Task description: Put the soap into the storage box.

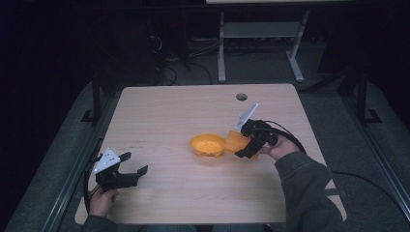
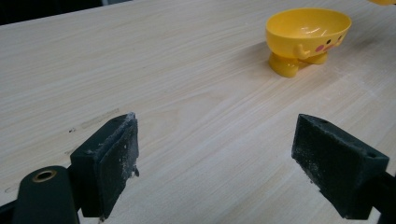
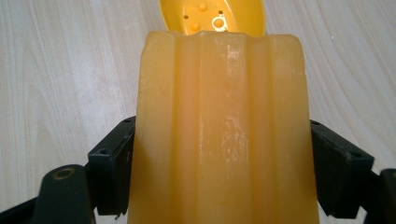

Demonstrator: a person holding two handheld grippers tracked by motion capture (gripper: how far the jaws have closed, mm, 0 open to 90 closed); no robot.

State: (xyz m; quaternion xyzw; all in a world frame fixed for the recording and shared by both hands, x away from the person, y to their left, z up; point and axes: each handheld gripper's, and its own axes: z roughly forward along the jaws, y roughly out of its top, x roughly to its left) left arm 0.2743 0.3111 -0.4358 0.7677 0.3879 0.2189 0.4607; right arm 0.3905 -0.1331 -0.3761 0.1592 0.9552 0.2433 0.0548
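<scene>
A: Item one?
B: Ribbed orange cup, clamped between the jaws of the right gripper, tilted toward item two, held at the table's centre-right.
A: Item two?
B: Yellow footed bowl, standing upright mid-table, just beside the cup. A painted face with pink cheeks on its side; no lettering readable.
A: Left gripper?
B: Jaws spread wide, holding nothing, low over the near-left table, well apart from the bowl.
</scene>
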